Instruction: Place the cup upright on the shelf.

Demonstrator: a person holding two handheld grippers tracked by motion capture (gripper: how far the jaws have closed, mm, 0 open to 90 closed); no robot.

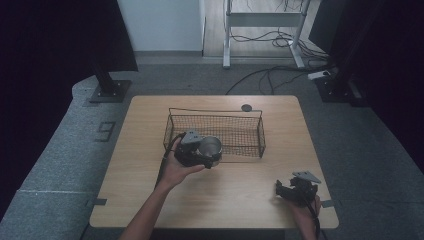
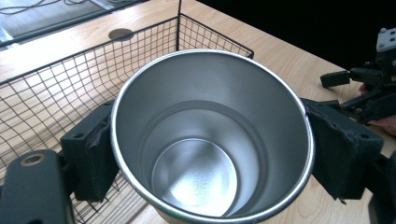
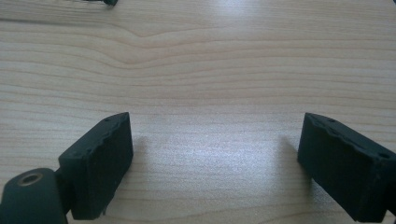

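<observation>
Clamping my left gripper (image 1: 202, 156) on the steel cup (image 2: 212, 135) beside the wire basket (image 1: 216, 129), I should keep it upright clearing the rim, my right gripper (image 1: 295, 189) idling, jaws apart, above the table (image 3: 196, 70).

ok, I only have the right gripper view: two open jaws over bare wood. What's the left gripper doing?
Observer: The left gripper is shut on a steel cup, one jaw on each side below the rim.
Operator: Anything in the cup?
Observer: No. The left gripper view looks straight into it and the bottom is bare metal.
Operator: Where is it relative to the basket?
Observer: In the high view the cup sits at the near wall of the black wire basket, towards its left end. I cannot tell whether it is inside or just outside.
Operator: And my gripper?
Observer: The right gripper is low over the table near its front right corner, well apart from the basket.
</observation>
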